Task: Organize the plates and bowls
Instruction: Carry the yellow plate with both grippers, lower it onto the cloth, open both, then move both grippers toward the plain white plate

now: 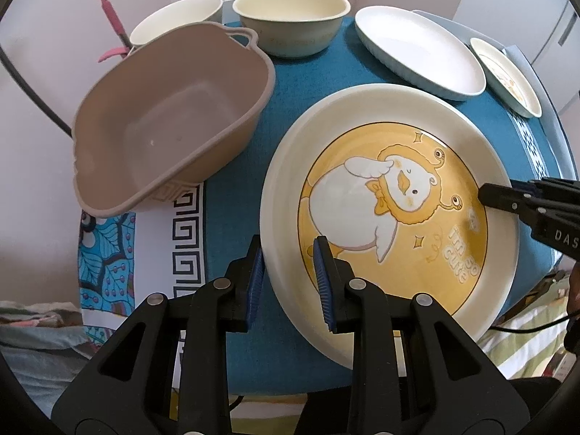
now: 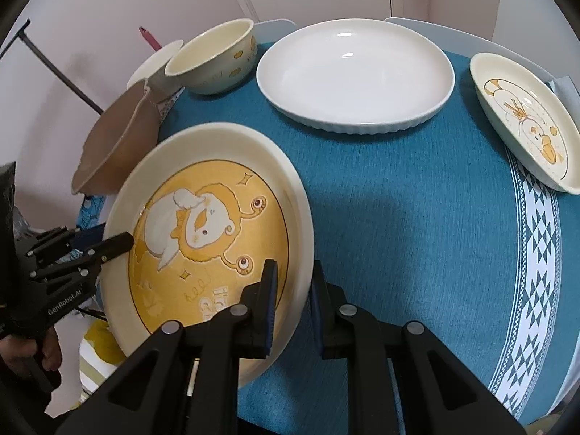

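A large cream plate with a yellow duck picture (image 1: 395,195) is held tilted above the blue tablecloth; it also shows in the right wrist view (image 2: 206,232). My left gripper (image 1: 288,279) is shut on its near left rim, one finger inside and one under. My right gripper (image 2: 293,301) is shut on the opposite rim; it shows in the left wrist view at the right (image 1: 487,194). The left gripper shows in the right wrist view (image 2: 125,243). A taupe plastic basin (image 1: 170,116) stands to the plate's left.
At the table's far side stand a cream bowl (image 1: 291,18), a second bowl (image 1: 177,18), a white oval dish (image 2: 355,72) and a small duck plate (image 2: 525,119). A pink utensil (image 1: 112,18) stands behind the basin. The blue cloth (image 2: 417,199) covers the table.
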Tool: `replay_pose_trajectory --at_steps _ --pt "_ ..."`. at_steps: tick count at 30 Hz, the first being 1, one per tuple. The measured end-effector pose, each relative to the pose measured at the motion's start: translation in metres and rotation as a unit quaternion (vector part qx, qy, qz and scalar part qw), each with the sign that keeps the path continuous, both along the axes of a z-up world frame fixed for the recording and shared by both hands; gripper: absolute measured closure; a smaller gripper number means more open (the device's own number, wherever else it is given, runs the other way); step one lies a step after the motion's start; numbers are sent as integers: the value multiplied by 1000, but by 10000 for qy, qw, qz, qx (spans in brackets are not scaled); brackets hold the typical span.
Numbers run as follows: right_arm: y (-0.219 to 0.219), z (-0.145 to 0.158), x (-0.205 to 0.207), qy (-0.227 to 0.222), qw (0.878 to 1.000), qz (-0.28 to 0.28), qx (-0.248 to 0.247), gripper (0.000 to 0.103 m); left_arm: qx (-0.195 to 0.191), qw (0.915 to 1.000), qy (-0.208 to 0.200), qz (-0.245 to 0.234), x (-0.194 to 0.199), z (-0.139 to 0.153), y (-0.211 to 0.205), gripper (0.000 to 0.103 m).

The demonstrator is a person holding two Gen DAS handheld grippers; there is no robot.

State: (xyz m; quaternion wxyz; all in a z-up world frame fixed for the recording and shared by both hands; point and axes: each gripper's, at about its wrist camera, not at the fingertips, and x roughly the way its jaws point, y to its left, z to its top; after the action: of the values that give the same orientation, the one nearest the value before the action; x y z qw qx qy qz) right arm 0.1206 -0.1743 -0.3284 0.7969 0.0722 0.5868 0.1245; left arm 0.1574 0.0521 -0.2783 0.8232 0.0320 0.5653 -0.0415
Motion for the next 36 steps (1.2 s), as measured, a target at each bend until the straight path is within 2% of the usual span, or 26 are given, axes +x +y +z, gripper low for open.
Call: replay_pose_trajectory --at_steps 3,4,5,6,7,8,10,11,12,14,15,18,20,21,22,23,25,26,27,28,30,31,33,35,36 --pt "1 -1 0 -16 10000 -44 -10 85 93 10000 14 16 2 -2 -3 79" --pt "1 -1 0 -14 10000 -84 18 76 128 9999 17 14 2 -3 -4 79" --pt "0 -2 1 -6 9999 -117 52 59 165 9999 27 11 4 -5 -8 78" --pt "0 -3 1 1 9998 -150 98 49 184 9998 44 6 5 -6 -9 78" --pt "-2 -2 0 -10 9997 -182 150 33 201 9998 52 5 5 -7 -10 78" --pt "-2 -2 0 -30 9996 -212 170 29 195 9998 51 12 5 -7 -11 78" --pt "-3 -2 -2 -44 9996 -234 161 29 113 9999 89 34 5 -8 -10 74" --pt "-2 -3 -2 -35 9996 -221 163 29 44 9999 128 48 5 -10 -10 66" --pt "-2 -2 -3 -43 9996 -214 168 29 12 9999 129 57 4 -10 -10 46" --pt "0 -1 -5 -73 9996 -209 168 29 75 9999 3 71 2 -9 -12 18" --pt "-1 0 -4 -83 9996 -209 168 29 128 9999 -84 55 0 -6 -13 14" --pt "-4 4 -5 -152 9994 -248 167 29 200 9997 -114 -33 -2 0 -16 14" --pt "-10 10 -7 -208 9992 -294 146 27 104 9997 -221 -47 -6 13 -14 14" --pt "-12 16 -7 -250 9991 -321 114 23 27 9996 -290 -43 -7 23 -13 14" --pt "-14 21 -7 -308 9989 -339 107 10 -79 9990 -432 -19 -9 36 -11 14" --pt "-16 28 -7 -399 9985 -366 102 1 -163 9983 -552 1 -8 48 -10 14" --pt "-25 51 -6 -654 9968 -450 92 1 -415 9942 -994 75 -9 83 -6 14" --pt "-28 59 -6 -735 9961 -485 114 1 -586 9890 -1356 104 -9 106 -5 13" --pt "-34 74 -5 -875 9945 -555 171 1 -713 9833 -1672 113 -11 124 -7 8" --pt "-37 85 -3 -984 9931 -603 211 1 -850 9741 -2090 129 -11 147 -8 2" --pt "-49 110 1 -1275 9889 -701 300 1 -1048 9588 -2636 164 -11 168 -11 0" --pt "-56 123 5 -1441 9863 -747 302 1 -1138 9565 -2681 168 -5 172 -15 0" --pt "-70 144 13 -1741 9812 -805 219 1 -1178 9640 -2380 136 12 168 -25 0" --pt "-82 156 27 -1728 9823 -724 -35 1 -1047 9745 -1973 204 33 155 -40 0" --pt "-88 158 37 -1592 9849 -643 -198 1 -1007 9770 -1865 250 39 150 -45 0"
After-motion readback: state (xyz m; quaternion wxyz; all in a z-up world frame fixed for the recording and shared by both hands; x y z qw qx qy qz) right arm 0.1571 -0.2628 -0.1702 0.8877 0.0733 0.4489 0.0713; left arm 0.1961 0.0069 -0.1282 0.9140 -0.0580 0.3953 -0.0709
